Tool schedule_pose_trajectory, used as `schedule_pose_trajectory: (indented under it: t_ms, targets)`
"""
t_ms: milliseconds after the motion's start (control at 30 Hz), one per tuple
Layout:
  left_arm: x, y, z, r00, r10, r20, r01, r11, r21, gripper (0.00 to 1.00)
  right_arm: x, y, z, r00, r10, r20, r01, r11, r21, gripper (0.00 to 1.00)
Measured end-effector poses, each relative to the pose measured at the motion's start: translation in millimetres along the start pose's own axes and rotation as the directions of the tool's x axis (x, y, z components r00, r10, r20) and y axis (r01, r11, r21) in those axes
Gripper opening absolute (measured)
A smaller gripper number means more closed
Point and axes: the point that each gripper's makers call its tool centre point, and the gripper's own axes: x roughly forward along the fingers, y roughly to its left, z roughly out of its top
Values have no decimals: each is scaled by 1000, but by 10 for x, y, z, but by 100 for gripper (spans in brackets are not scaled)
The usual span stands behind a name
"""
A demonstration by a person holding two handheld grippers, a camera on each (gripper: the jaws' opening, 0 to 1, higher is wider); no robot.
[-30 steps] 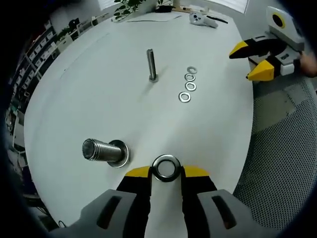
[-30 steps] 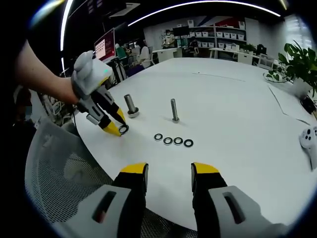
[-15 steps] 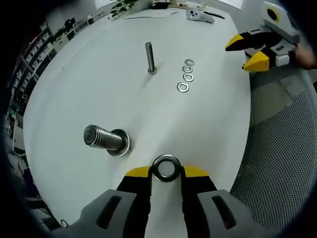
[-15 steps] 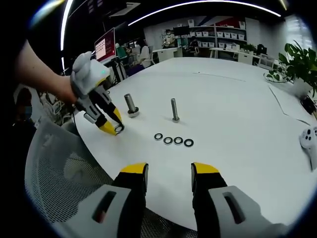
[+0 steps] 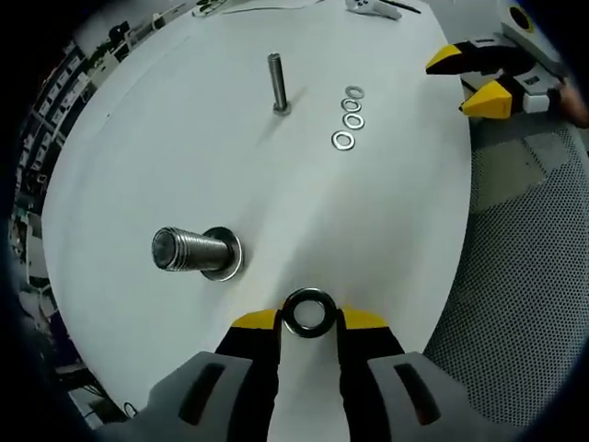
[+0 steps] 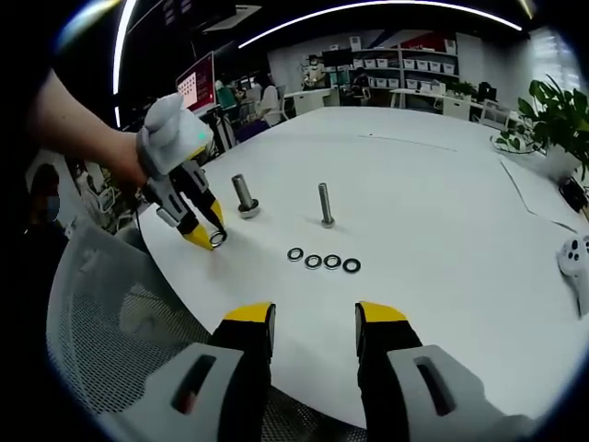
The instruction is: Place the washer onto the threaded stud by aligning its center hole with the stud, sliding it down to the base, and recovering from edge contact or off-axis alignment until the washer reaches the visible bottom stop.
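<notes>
My left gripper (image 5: 309, 319) is shut on a steel washer (image 5: 308, 312), held flat between its yellow tips above the white table (image 5: 184, 138). The thick threaded stud (image 5: 189, 250) with its wide base flange stands just left of and beyond the washer. In the right gripper view the left gripper (image 6: 208, 237) holds the washer (image 6: 218, 238) close to the thick stud (image 6: 243, 195), lower than its top. My right gripper (image 6: 313, 318) is open over the table's near edge, holding nothing. It also shows in the left gripper view as the right gripper (image 5: 474, 81).
A thin bolt (image 5: 275, 83) stands upright farther on, with a row of several loose washers (image 5: 349, 115) beside it. A white controller (image 6: 578, 258) lies at the table's right. A mesh chair (image 6: 120, 331) sits by the table edge, and a potted plant (image 6: 552, 120) stands at the far right.
The left gripper with its washer has drawn slightly back and up from the thick stud. The right gripper has stayed in place and open.
</notes>
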Motion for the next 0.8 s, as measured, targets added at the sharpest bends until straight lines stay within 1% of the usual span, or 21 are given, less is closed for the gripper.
schedule_pose_trajectory:
  t_ms: [100, 167, 267, 400, 667, 800]
  targets:
    - [-3, -2, -7, 1000, 3, 7, -3, 1000, 3, 21, -1, -4, 3, 1000, -1, 1, 1, 1000, 5, 37]
    - [-3, 2, -4, 1000, 4, 9, -4, 1000, -17, 21, 1, 2, 1, 1000, 1, 0, -1, 1000, 2, 37]
    - [-3, 4, -3, 1000, 5, 5, -5, 1000, -10, 20, 0, -3, 1, 1000, 0, 0, 0, 1000, 3, 37]
    - [-5, 6, -11, 1000, 5, 20, -5, 1000, -13, 19, 1, -6, 0, 1000, -2, 0, 2, 1000, 4, 37]
    - [-6, 16, 4, 1000, 4, 30, -3, 1000, -26, 19, 0, -15, 9, 1000, -2, 5, 2, 1000, 13, 37]
    - [-17, -1, -3, 999, 10, 31, -10, 1000, -10, 19, 1, -15, 7, 1000, 0, 3, 0, 1000, 10, 37]
